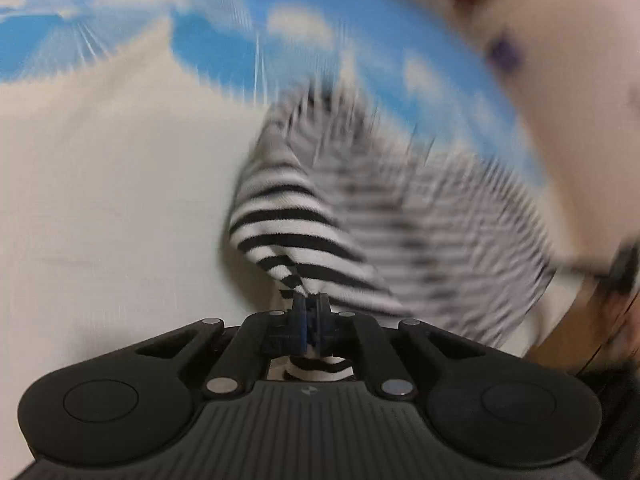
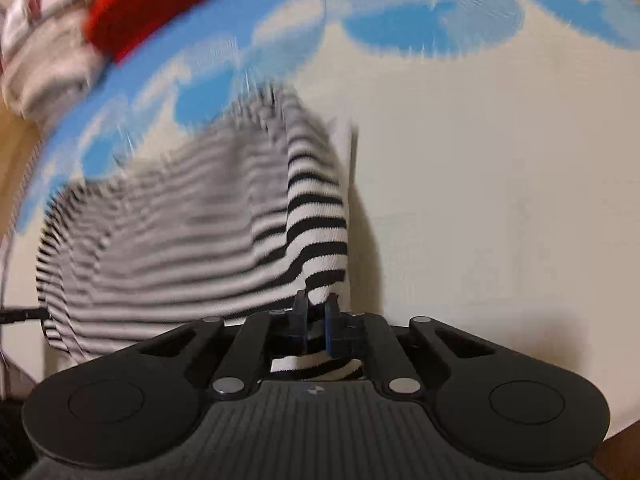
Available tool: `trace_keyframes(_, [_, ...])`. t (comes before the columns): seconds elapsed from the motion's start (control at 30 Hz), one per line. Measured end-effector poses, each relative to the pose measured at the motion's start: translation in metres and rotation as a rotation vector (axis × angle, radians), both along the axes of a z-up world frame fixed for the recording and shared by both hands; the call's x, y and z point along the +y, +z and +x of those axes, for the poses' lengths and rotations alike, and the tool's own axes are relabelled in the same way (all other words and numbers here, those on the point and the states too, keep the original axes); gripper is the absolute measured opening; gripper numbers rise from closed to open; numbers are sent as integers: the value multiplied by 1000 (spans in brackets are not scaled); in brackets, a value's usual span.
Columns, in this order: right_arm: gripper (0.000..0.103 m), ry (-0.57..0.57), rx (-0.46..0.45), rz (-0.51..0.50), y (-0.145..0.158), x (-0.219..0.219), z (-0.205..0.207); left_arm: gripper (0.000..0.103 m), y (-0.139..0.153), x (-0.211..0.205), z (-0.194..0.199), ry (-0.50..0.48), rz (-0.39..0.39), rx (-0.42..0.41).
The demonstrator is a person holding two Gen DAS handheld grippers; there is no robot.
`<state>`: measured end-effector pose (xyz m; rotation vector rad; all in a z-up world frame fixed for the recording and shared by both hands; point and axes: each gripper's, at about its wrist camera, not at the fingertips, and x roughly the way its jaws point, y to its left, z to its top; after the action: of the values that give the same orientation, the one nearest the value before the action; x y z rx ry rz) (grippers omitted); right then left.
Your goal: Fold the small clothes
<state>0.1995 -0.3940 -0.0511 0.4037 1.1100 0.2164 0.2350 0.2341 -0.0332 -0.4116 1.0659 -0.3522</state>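
A small black-and-white striped garment [image 1: 288, 220] hangs between both grippers above a cloth with blue sky and white clouds. My left gripper [image 1: 310, 304] is shut on one bunched corner of it, and striped fabric shows behind the pads. In the right wrist view the same striped garment [image 2: 208, 232] spreads leftward, blurred by motion. My right gripper [image 2: 316, 308] is shut on another gathered corner, with fabric pinched between its pads. The far part of the garment is smeared and its shape is unclear.
The blue-and-white cloud cloth [image 1: 120, 180] covers the surface below. A pile of other clothes, with a red piece [image 2: 160, 4] and pale pieces [image 2: 48, 64], lies at the far left of the right wrist view. A pale blurred mass [image 1: 560, 60] fills the left wrist view's upper right.
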Motion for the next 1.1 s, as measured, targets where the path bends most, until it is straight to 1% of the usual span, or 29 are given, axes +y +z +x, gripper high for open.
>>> trace_keyframes(0.03, [6, -44, -35, 36, 8, -8, -2, 3, 9, 10, -2, 45, -44, -28])
trace_keyframes(0.07, [6, -98, -60, 78, 15, -19, -3, 3, 13, 17, -5, 72, -50, -38])
trace_keyframes(0.1, [6, -130, -65, 82, 17, -26, -5, 3, 11, 17, -5, 75, -7, -21])
trace_keyframes(0.13, [6, -143, -56, 56, 16, -29, -5, 3, 4, 13, -4, 66, 37, 19])
trace_keyframes(0.2, [6, -135, 21, 29, 1, -29, -4, 3, -19, 1, -2, 14, 126, 145])
trace_keyframes(0.23, [6, -114, 68, 2, -8, -24, -3, 3, -30, -10, -2, -39, 188, 194])
trace_keyframes(0.27, [6, -79, 109, -54, -15, -15, -1, 4, -37, -18, -2, -76, 231, 224])
trace_keyframes(0.3, [6, -54, 128, -88, -19, -9, 0, 7, -42, -24, -2, -98, 266, 249])
trace_keyframes(0.33, [7, -40, 138, -106, -21, -4, 1, 16, -42, -26, -1, -94, 296, 255])
trace_keyframes(0.37, [9, -33, 134, -115, -20, -1, 2, 25, -38, -25, 1, -75, 307, 237])
trace_keyframes(0.4, [16, -30, 118, -133, -16, 2, 3, 30, -30, -21, 2, -41, 302, 195])
trace_keyframes(0.43, [18, -30, 77, -164, -10, 5, 4, 37, -21, -15, 4, -4, 276, 155])
trace_keyframes(0.47, [28, -31, 26, -196, -3, 7, 5, 42, -14, -9, 5, 33, 245, 123])
trace_keyframes(0.5, [37, -36, -17, -214, 2, 7, 8, 45, -7, -2, 7, 78, 215, 88])
trace_keyframes(0.57, [40, -59, -80, -210, 8, 6, 11, 50, 1, -2, 13, 129, 202, 39])
trace_keyframes(0.63, [42, -96, -120, -189, 9, 3, 16, 52, 2, -8, 21, 164, 221, 10])
trace_keyframes(0.7, [45, -128, -138, -186, 4, 3, 25, 52, 1, -17, 30, 174, 231, -14])
trace_keyframes(0.73, [45, -139, -146, -183, 3, 5, 31, 54, 2, -23, 36, 181, 231, -35])
trace_keyframes(0.87, [45, -155, -188, -164, -3, 13, 49, 55, 3, -37, 51, 195, 211, -114])
trace_keyframes(0.97, [45, -146, -182, -170, -9, 26, 64, 55, -1, -51, 66, 194, 199, -161])
trace_keyframes(1.03, [45, -131, -207, -165, -9, 34, 74, 55, -9, -58, 74, 181, 197, -166])
trace_keyframes(1.1, [45, -116, -215, -170, -11, 40, 85, 54, -17, -66, 87, 161, 228, -131])
